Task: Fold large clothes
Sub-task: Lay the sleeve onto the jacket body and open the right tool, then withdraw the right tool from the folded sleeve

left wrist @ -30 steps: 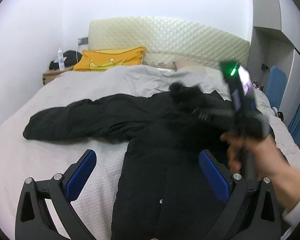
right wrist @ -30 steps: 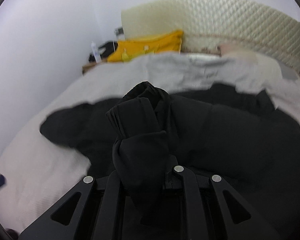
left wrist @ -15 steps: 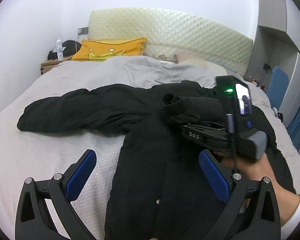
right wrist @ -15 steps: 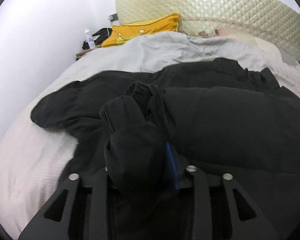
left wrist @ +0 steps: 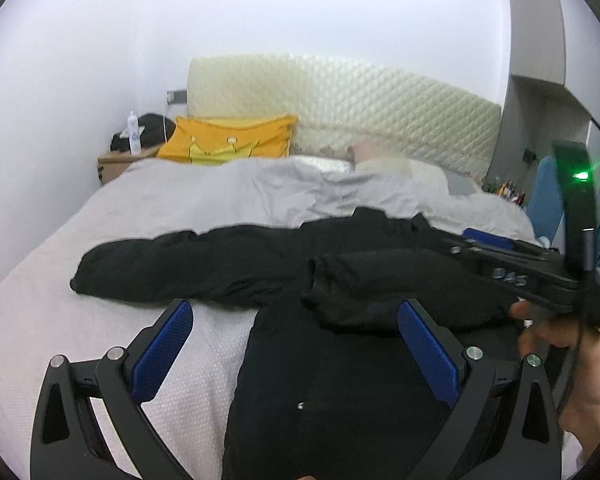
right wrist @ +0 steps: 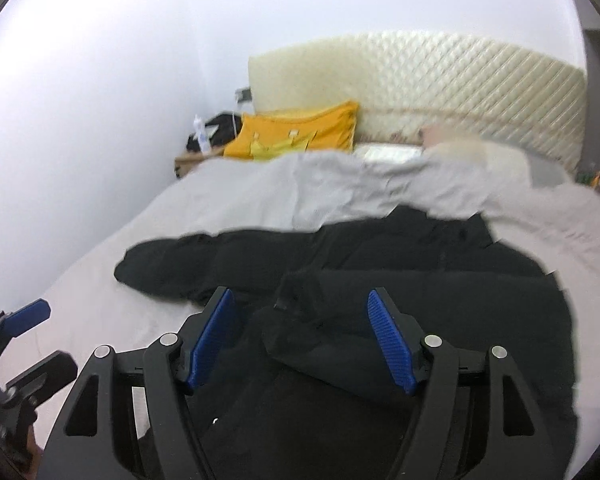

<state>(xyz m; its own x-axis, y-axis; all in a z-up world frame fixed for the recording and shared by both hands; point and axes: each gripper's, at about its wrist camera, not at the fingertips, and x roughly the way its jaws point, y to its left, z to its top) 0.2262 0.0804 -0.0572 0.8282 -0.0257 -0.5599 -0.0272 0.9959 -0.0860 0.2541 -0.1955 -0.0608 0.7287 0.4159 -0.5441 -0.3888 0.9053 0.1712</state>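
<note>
One black jacket [left wrist: 332, 360] lies across the middle of the bed [left wrist: 180, 200], one sleeve folded over its chest. Two tongs: the left tongs [left wrist: 296, 344] gape wide, empty; the right tongs [right wrist: 300, 336] have just been opening, nothing gripped. One yellow pillow [left wrist: 228, 146] sits upper left.

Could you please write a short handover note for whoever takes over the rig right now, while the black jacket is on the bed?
Left gripper: open, empty, above the jacket's front.
Right gripper: jaws have just been opening; the sleeve cuff shows below, between the pads, not pressed by them.
Black jacket: flat on the bed. Right-hand sleeve folded in across the chest; left-hand sleeve stretched out over the sheet.
Done: one sleeve in.
Left: the other sleeve, then probably the body.
</note>
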